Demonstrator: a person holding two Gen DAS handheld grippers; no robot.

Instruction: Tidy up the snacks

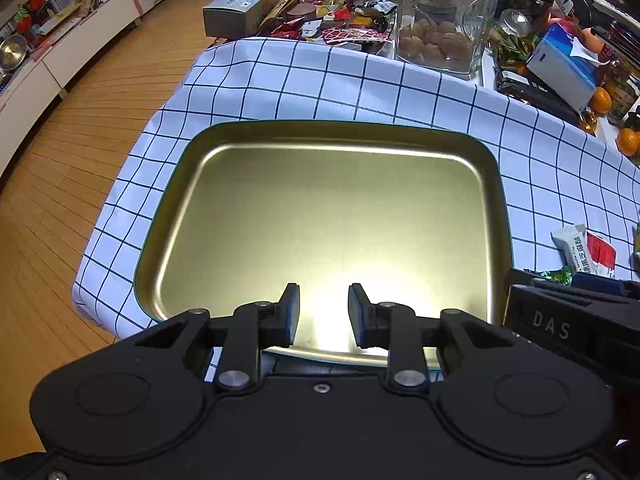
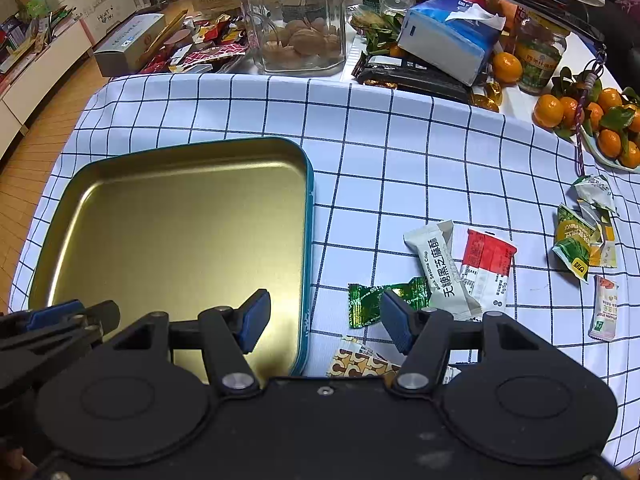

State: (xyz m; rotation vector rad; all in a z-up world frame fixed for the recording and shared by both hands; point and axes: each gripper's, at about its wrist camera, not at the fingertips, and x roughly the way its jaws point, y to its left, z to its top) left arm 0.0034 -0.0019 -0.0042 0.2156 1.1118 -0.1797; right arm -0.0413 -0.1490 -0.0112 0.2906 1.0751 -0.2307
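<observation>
Step in hand: While both hands hung over the desk, I judged the sorting had not yet begun, since the tin tray [image 1: 472, 148] lay bare and every snack was outside it.
Left jaws: My left gripper [image 1: 323, 314] stood with its jaws partly apart and nothing between them, poised above the near half of the tray.
Right jaws: My right gripper [image 2: 326, 316] had its jaws wider apart and empty; the tray's right wall sat just under the left finger, and the snacks lay ahead of and beside the right finger.
Nearest snack: The green foil candy [image 2: 366, 300] lay just ahead of the gap between the right jaws, touching the white sesame crisp bar [image 2: 442, 268].
Beside it: The red and white packet [image 2: 486, 266] lay against the bar's far side, off to the right of the jaws.
Under the jaws: A brown patterned wrapper [image 2: 360, 360] lay just below the right jaws, partly hidden by the gripper body.
Far right: A cluster of green pouches [image 2: 576, 240] and a pale sachet [image 2: 604, 308] lay well to the right, apart from the jaws.
Count: One tray; near the jaws I counted four loose snacks; in the far cluster I could not tell the number, though it looked like three or four, plus the one sachet.
Next move: I reckoned the right jaws should drop onto the green candy, close across its narrow width, and carry it left over the tray wall.
Desk: The checked cloth [image 2: 360, 140] covered it.
</observation>
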